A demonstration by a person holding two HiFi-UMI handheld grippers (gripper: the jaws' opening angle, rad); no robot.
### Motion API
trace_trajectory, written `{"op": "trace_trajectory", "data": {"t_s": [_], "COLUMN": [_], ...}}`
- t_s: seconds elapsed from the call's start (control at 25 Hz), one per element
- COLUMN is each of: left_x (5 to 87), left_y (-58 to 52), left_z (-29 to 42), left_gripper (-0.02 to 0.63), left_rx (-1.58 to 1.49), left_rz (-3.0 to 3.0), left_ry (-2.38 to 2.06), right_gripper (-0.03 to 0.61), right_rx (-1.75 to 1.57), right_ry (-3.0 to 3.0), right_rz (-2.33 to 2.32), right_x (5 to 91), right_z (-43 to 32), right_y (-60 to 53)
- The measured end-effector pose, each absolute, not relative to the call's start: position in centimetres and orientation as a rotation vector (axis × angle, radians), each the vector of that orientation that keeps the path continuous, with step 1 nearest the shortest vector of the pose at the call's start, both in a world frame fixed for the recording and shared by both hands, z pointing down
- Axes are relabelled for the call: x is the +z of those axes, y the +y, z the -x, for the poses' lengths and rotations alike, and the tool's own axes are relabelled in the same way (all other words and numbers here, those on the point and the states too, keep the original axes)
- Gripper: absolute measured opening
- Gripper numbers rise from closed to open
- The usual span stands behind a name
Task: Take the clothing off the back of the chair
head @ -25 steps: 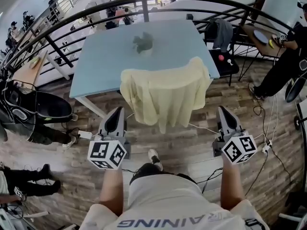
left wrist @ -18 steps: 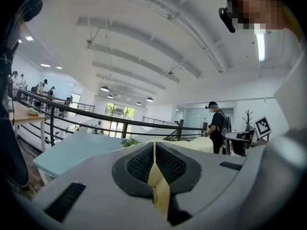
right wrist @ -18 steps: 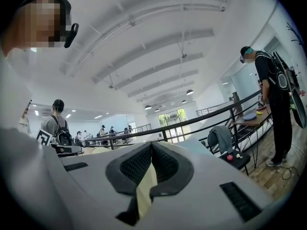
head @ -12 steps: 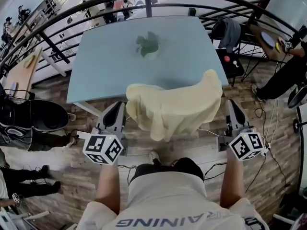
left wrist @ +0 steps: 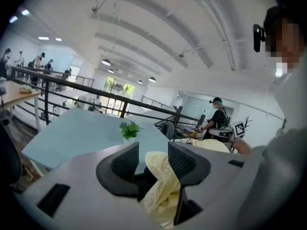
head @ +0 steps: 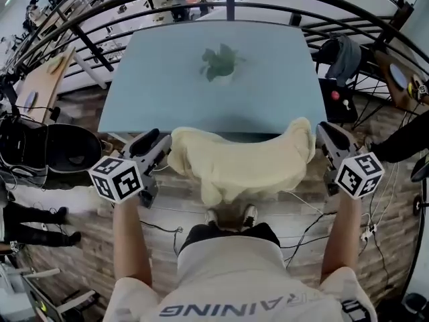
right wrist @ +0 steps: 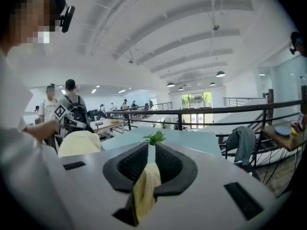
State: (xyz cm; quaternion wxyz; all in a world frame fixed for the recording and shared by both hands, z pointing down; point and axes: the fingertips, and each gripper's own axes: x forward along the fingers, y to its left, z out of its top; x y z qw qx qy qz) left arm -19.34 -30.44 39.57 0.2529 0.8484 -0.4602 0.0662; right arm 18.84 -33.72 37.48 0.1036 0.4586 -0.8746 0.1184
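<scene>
A pale yellow garment [head: 234, 166] hangs bunched over a chair back at the near edge of the light blue table [head: 167, 79]; the chair itself is hidden under it. My left gripper [head: 161, 151] is at the garment's left end. Its jaws are opening, and a fold of the yellow garment [left wrist: 163, 181] lies between them against the right jaw, with a gap to the left one. My right gripper [head: 324, 138] is at the garment's right end. Its jaws stand close together and are starting to open, with a strip of the garment [right wrist: 145, 188] pinched between them.
A small green plant [head: 220, 62] stands mid-table. A black curved railing [head: 100, 12] runs behind the table. A black chair with a grey jacket [head: 345, 59] is at the right, and a dark bag [head: 47, 146] at the left. Cables lie on the wooden floor [head: 74, 260]. Other people stand around.
Both grippers have moved forward from in front of the person to the two ends of the garment. The left jaws have spread apart. The garment now looks wider and more bunched.
</scene>
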Motion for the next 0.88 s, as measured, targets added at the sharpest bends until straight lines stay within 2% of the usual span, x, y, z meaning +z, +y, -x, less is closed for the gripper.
{"op": "trace_trajectory", "data": {"t_s": [0.12, 0.2, 0.32, 0.52, 0.64, 0.88], "left_x": [41.0, 42.1, 43.3, 43.9, 43.3, 43.0], "left_y": [-32.1, -33.2, -33.8, -33.4, -32.8, -32.7], "left_z": [18.7, 18.2, 16.9, 15.6, 15.1, 14.9], "left_gripper": [0.256, 0.272, 0.278, 0.278, 0.227, 0.216], "left_rx": [0.231, 0.246, 0.209, 0.114, 0.081, 0.017], "left_rz": [-2.233, -2.175, -2.101, -1.984, -1.968, -1.957], "left_ry": [-1.116, -1.031, -0.83, -0.596, -0.51, -0.46], "right_gripper": [0.122, 0.183, 0.243, 0.268, 0.275, 0.272], "right_rx": [0.468, 0.629, 0.798, 1.032, 1.117, 1.341], "right_ry": [-2.564, -2.557, -2.571, -2.723, -2.654, -2.557], "right_rz": [-1.13, -0.956, -0.724, -0.45, -0.382, -0.244], "right_x": [39.5, 41.2, 42.9, 42.8, 44.6, 46.9], "right_z": [-18.9, -18.6, -17.8, -17.0, -17.4, -16.8], "right_y": [-36.9, -38.0, -38.8, -39.2, -39.1, -38.8]}}
